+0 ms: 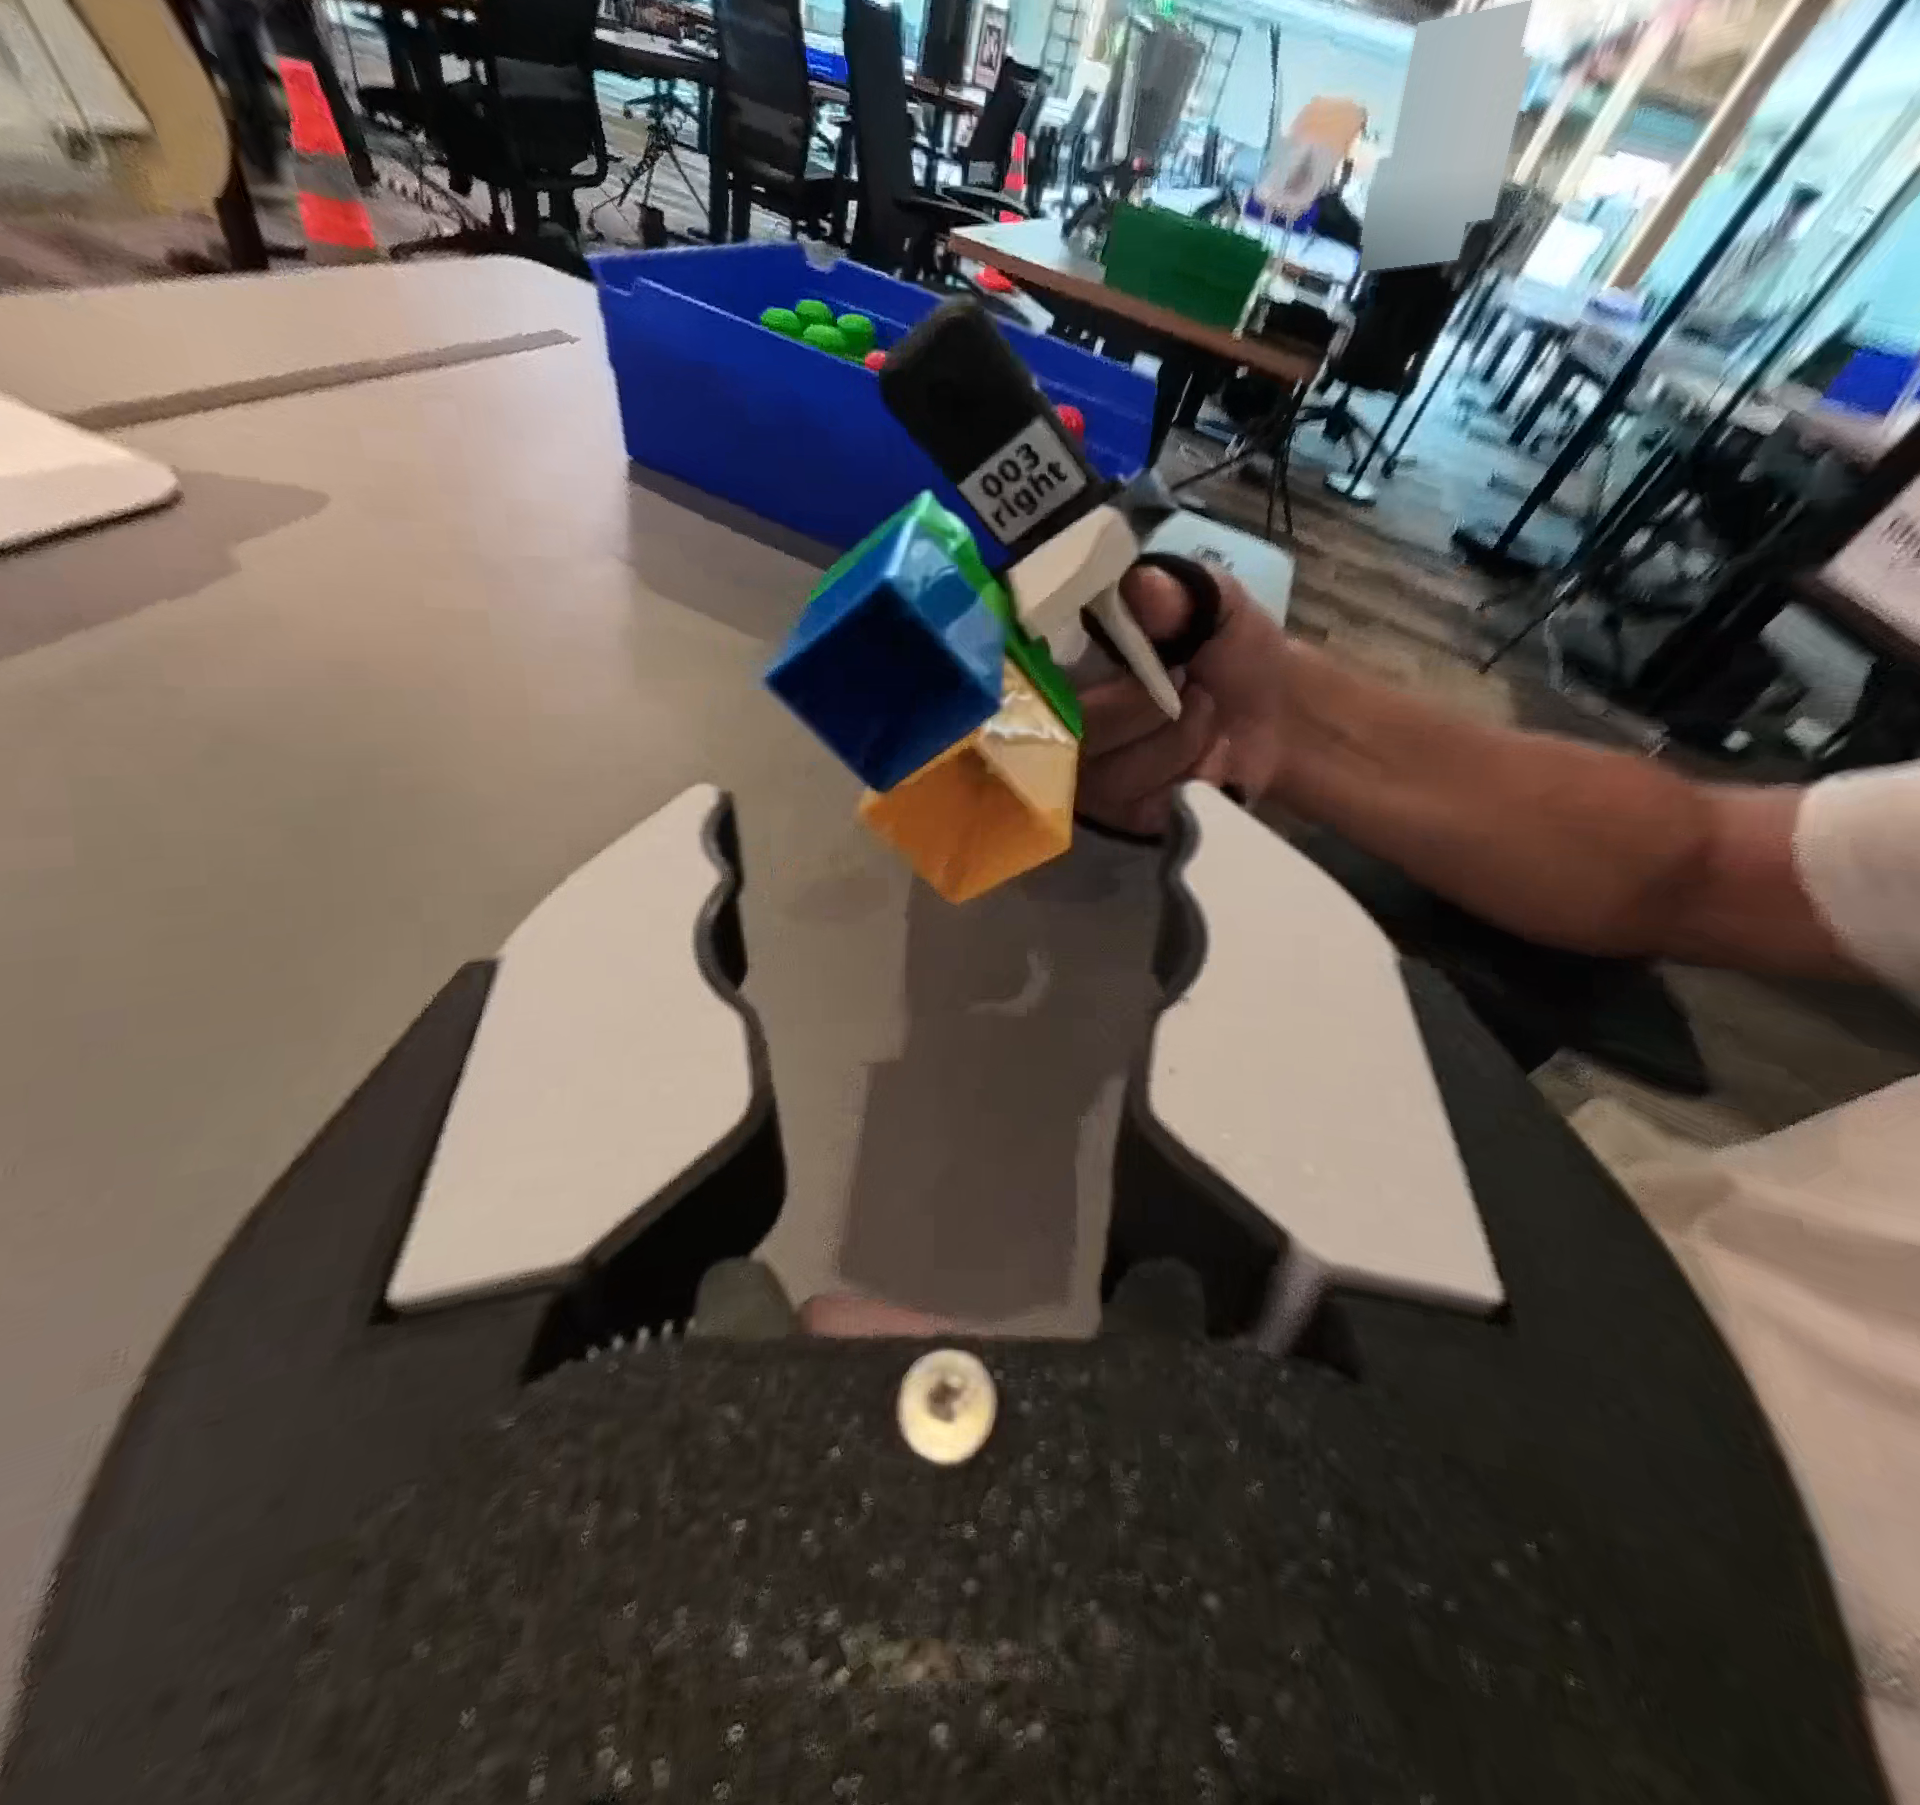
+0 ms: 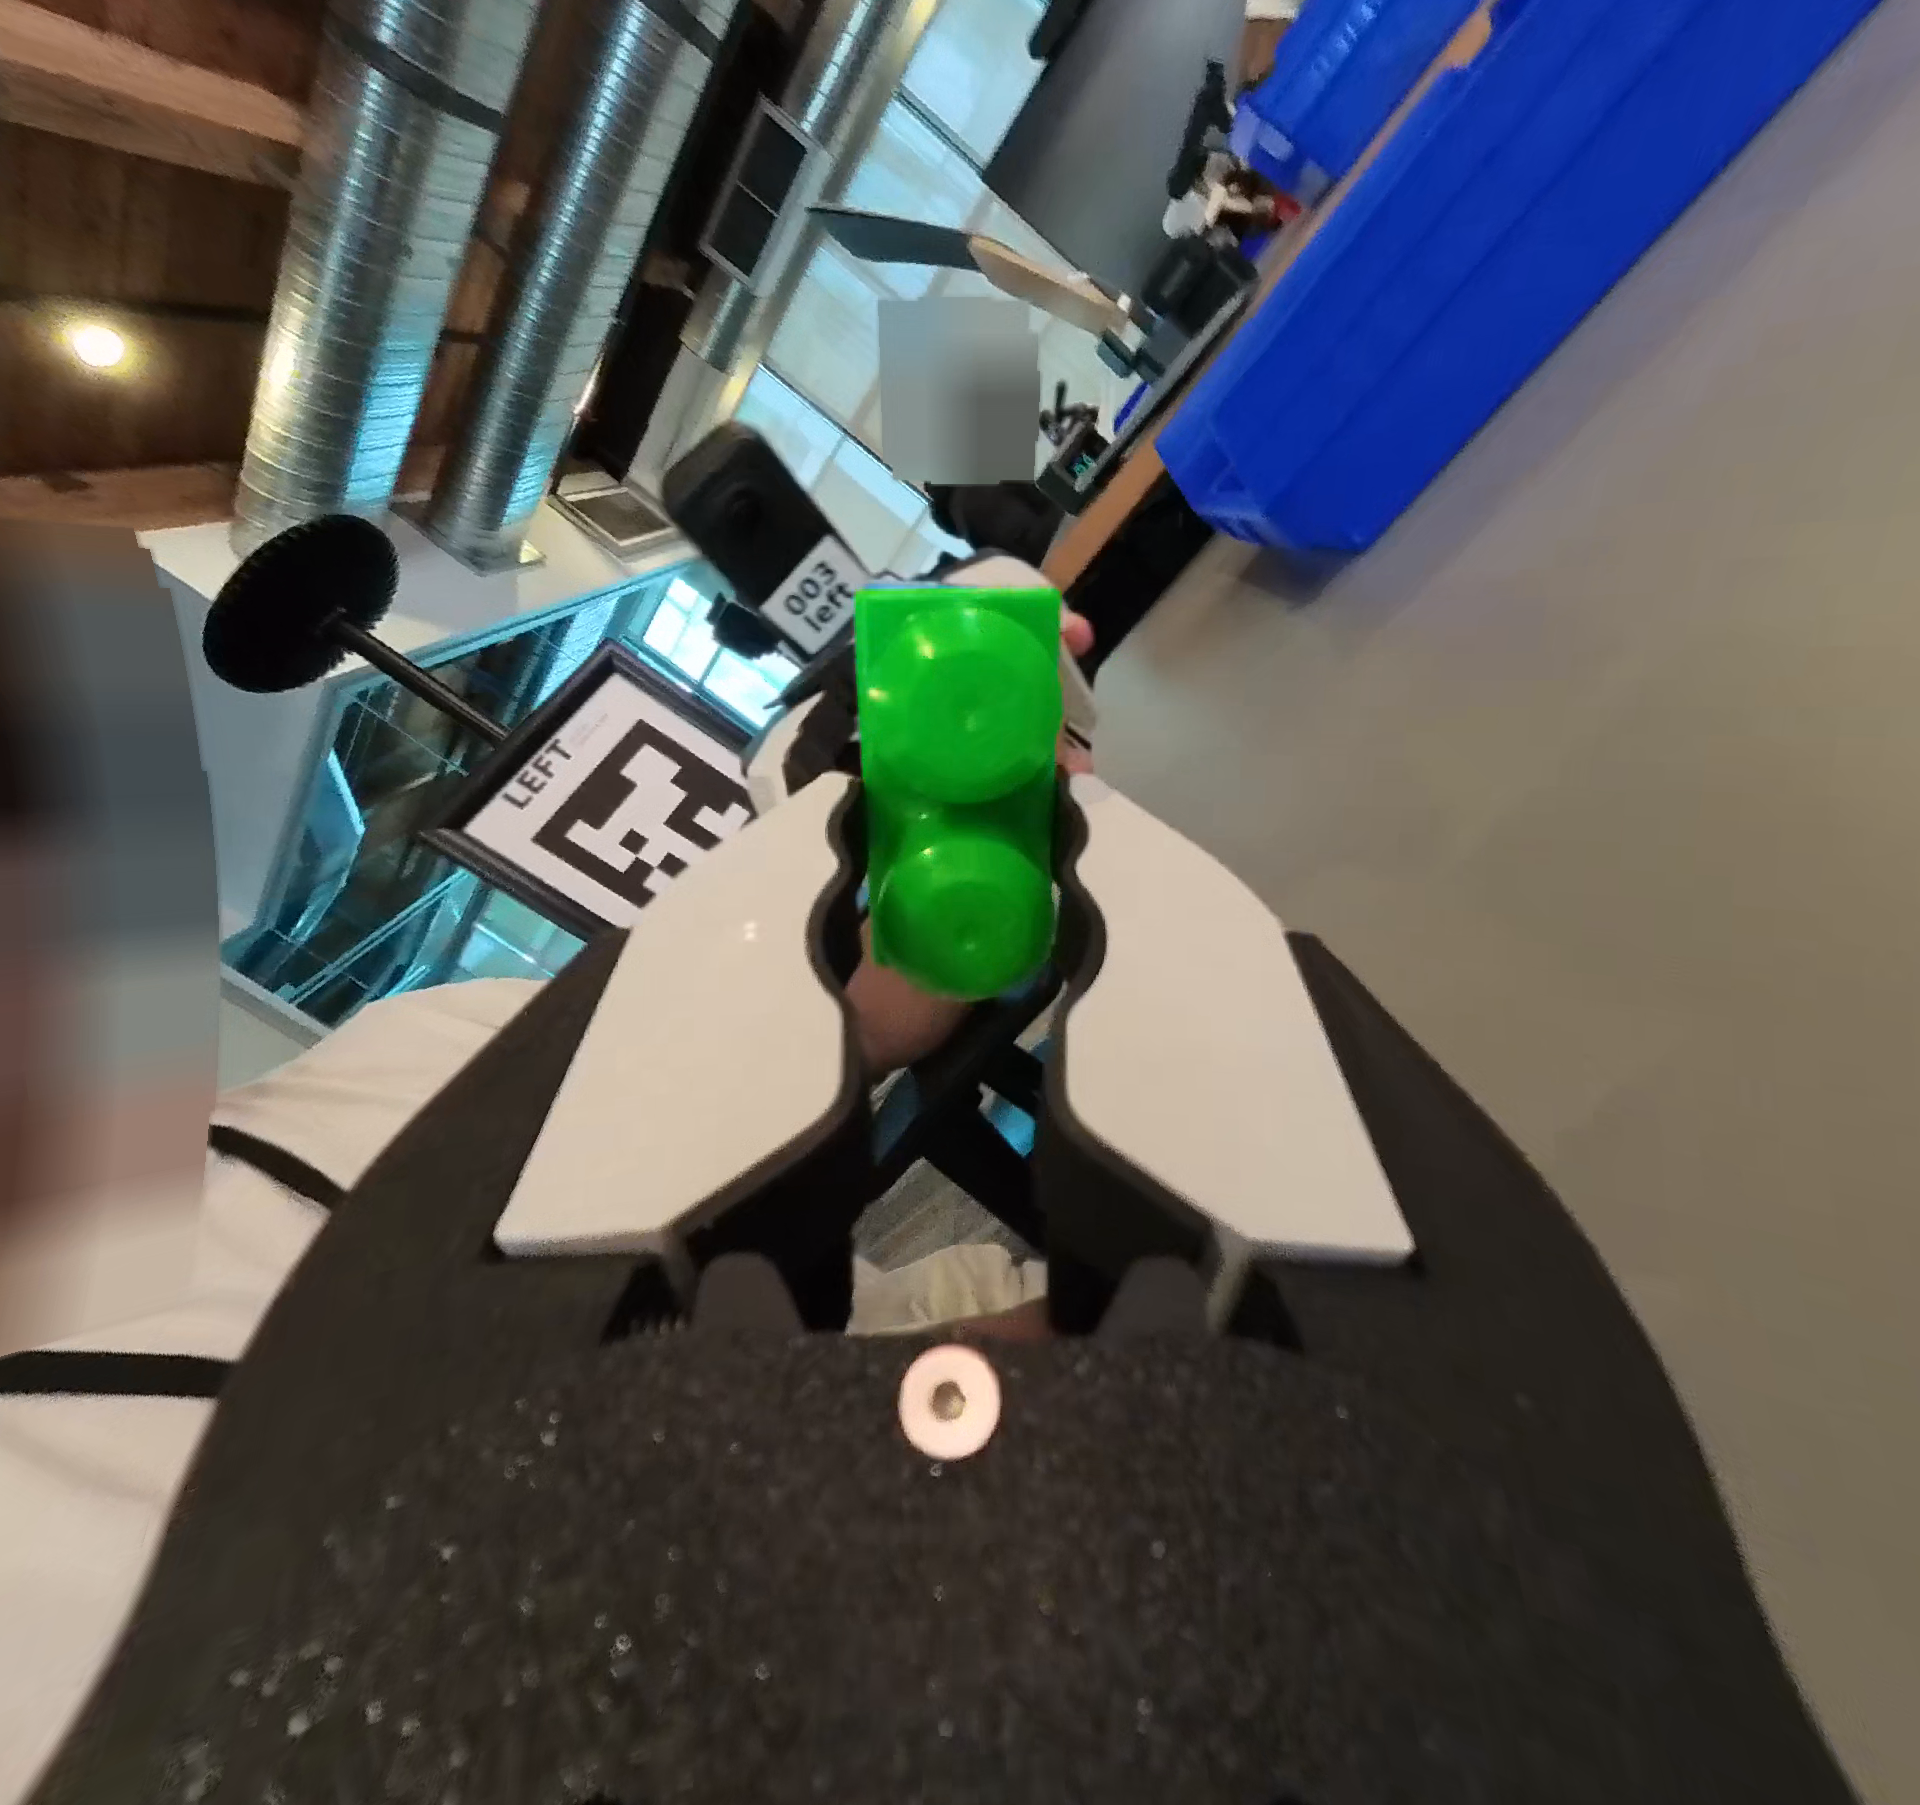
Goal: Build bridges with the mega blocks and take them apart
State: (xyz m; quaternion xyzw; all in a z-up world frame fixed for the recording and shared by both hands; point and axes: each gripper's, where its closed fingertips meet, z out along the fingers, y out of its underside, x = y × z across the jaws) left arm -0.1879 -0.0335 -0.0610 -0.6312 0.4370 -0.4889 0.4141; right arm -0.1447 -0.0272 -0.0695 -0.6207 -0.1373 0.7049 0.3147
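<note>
Green block [image 2: 961, 789] pinched in right gripper [image 2: 956, 851], blue [image 1: 883, 664] and yellow [image 1: 977, 820] blocks attached; left gripper [image 1: 951, 851] spread, empty.

Bright daylight, fisheye edges, background motion-blurred

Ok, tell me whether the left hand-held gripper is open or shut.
Open. In the left wrist view the left hand-held gripper has its jaws standing apart with bare table showing between them, nothing gripped.
</note>
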